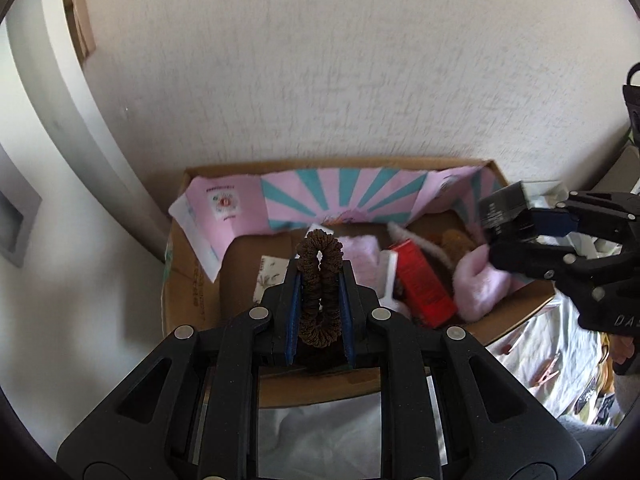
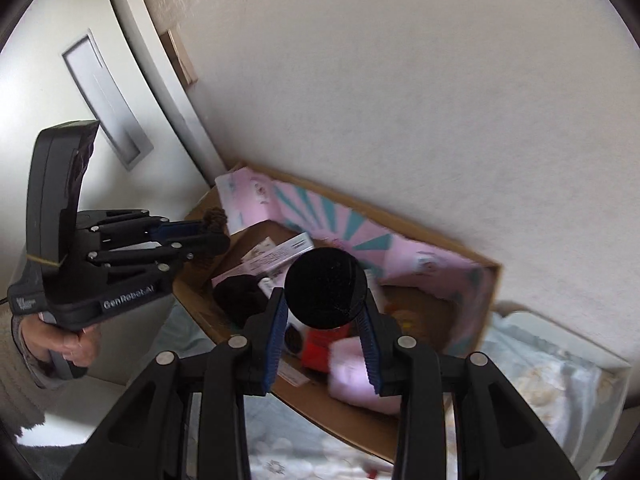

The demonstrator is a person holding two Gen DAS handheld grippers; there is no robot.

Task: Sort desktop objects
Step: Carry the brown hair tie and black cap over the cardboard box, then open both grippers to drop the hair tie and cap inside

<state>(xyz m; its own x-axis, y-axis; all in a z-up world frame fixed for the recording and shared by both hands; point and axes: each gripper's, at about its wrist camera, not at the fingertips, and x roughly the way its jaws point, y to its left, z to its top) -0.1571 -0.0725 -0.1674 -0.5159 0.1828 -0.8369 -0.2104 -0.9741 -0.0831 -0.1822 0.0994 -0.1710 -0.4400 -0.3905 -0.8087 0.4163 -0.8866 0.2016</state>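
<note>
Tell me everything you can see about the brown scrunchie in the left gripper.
The brown scrunchie is a ruffled fabric loop, squeezed into a narrow upright oval with a small gap near its top. The left gripper is shut on it, blue pads pressing both sides. It hangs above the near part of the open cardboard box, touching nothing else. From the right wrist view only its tip shows.

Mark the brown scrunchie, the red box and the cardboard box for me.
brown scrunchie (image 1: 320, 280): left wrist view, on its ruffled loop between the fingers.
red box (image 1: 424, 284): left wrist view, on its top face.
cardboard box (image 1: 188, 280): left wrist view, on its left wall.
</note>
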